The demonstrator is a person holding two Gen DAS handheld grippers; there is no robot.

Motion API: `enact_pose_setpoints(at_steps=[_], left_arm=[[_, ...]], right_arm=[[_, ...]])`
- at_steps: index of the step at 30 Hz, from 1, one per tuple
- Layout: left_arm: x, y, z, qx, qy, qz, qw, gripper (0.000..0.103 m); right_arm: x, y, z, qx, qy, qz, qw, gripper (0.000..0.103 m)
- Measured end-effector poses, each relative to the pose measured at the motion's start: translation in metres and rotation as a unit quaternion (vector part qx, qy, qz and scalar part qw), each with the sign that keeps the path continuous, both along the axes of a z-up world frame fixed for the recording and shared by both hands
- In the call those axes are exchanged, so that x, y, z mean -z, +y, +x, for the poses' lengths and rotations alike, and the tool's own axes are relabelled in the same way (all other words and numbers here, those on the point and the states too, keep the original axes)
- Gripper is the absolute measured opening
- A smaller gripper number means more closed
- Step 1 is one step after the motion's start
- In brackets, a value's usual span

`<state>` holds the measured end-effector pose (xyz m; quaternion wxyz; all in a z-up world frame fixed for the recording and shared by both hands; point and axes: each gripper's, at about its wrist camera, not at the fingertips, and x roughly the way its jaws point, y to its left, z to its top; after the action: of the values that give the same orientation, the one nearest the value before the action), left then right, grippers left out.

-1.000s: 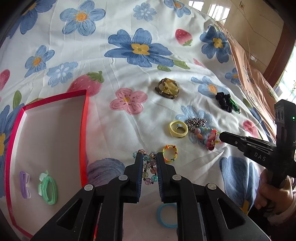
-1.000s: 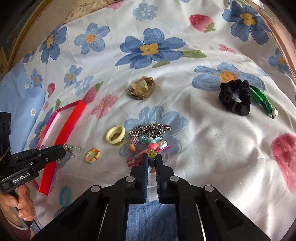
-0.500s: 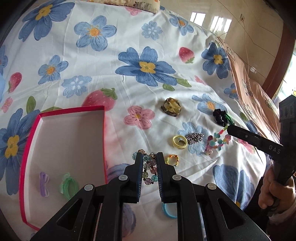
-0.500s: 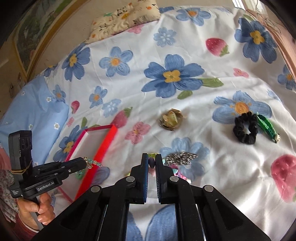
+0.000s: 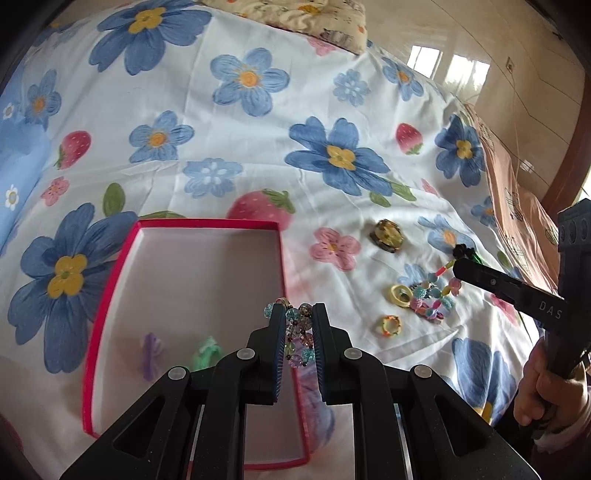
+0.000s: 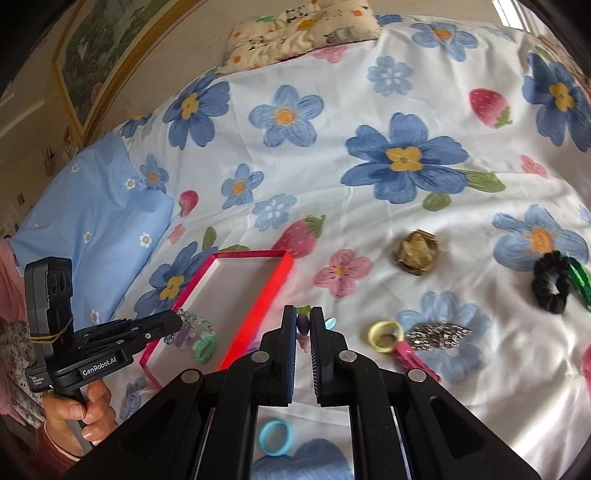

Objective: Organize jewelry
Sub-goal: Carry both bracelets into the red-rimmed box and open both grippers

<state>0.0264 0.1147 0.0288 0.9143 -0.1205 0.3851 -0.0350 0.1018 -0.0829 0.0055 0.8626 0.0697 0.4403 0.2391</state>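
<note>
The left gripper (image 5: 299,328) stayed clenched on the glass-bead bracelet (image 5: 297,332) — a second ago over the bedsheet (image 5: 229,177), now above the red box (image 5: 110,288) at lower centre. The right gripper (image 6: 303,325) had lifted, clamped on a pastel bead necklace (image 5: 437,291) dangling at right. Only the right view showed the blue ring (image 6: 274,437) and black scrunchie (image 6: 550,284).

Bright daylight, soft and even. Window glare on polished floor (image 5: 447,66) far right of left wrist view. Bedsheet (image 6: 369,110) whites near blown out. Shadows faint, only shallow crease shading. Strong fisheye bend, dark vignette in all corners. Motion blur smears small pieces inside red box (image 5: 110,295) and its near rim. Distant pillow (image 6: 303,22) soft.
</note>
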Motion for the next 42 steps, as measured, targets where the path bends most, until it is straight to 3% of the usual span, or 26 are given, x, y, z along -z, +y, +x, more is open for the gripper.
enact_pose_setpoints(at_steps=[13,27,42], left_arm=[[0.014,0.053,0.009,-0.053,0.015,-0.006,0.9984,0.013],[0.058,0.099,0.059,-0.096,0.054,-0.009,0.9939,0.013],[0.101,0.094,0.079,-0.108,0.108,0.017,0.9881,0.014]], right_arm=[[0.010,0.096,0.023,-0.079,0.000,0.017,0.997,0.006],[0.070,0.176,0.050,-0.129,0.053,0.019,0.990,0.006],[0.121,0.186,0.055,-0.128,0.086,-0.076,0.985,0.007]])
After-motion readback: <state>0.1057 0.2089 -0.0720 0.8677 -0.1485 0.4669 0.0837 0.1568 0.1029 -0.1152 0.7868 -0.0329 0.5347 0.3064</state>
